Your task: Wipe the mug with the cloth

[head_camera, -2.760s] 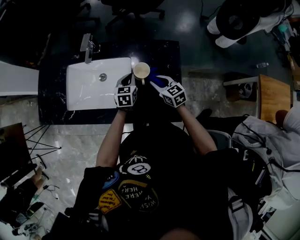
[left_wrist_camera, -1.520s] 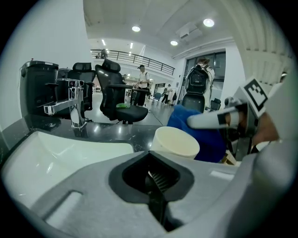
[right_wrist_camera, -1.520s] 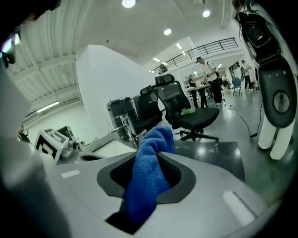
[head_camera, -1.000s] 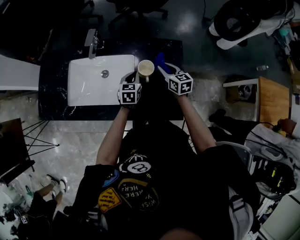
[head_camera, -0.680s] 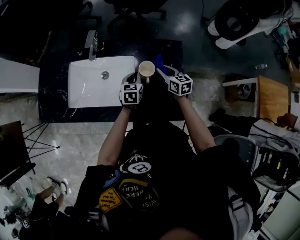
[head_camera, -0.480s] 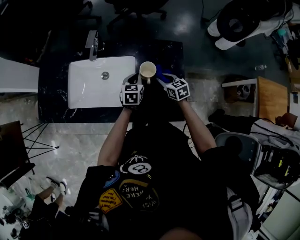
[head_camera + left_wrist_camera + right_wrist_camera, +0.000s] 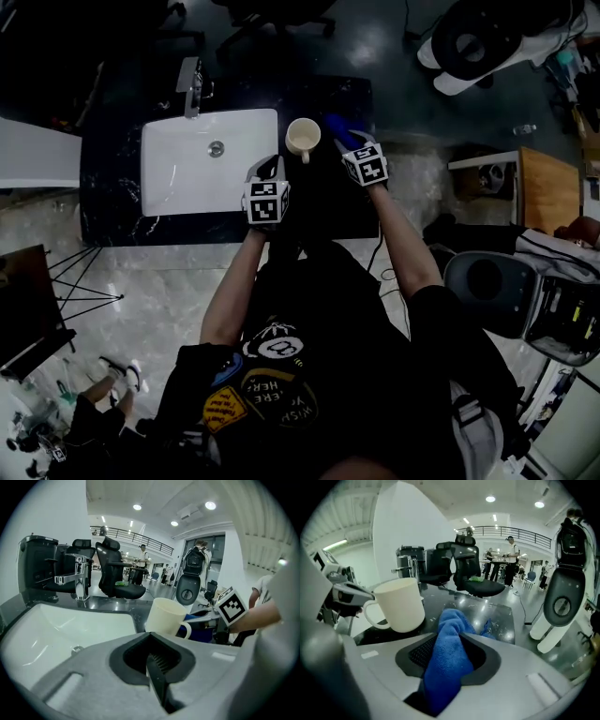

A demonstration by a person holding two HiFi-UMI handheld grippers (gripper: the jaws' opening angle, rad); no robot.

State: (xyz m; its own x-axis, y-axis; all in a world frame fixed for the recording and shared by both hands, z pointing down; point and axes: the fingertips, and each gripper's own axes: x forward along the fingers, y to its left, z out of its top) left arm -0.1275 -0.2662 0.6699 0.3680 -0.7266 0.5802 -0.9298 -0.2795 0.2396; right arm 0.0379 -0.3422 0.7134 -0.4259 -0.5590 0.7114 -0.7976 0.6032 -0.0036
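A cream mug stands upright on the black counter, just right of the sink, its handle toward me. My left gripper hangs a little short of the mug, shut and holding nothing. My right gripper is to the right of the mug and apart from it. A blue cloth is bunched between its jaws, which are opening. The cloth's free end droops onto the counter beyond the jaws.
A white sink with a chrome faucet fills the counter's left part. Office chairs and a white robot body stand beyond the counter. A wooden table is at the right.
My left gripper has drawn back from the mug, which now stands free. The right gripper with the cloth has shifted right, away from the mug's side.
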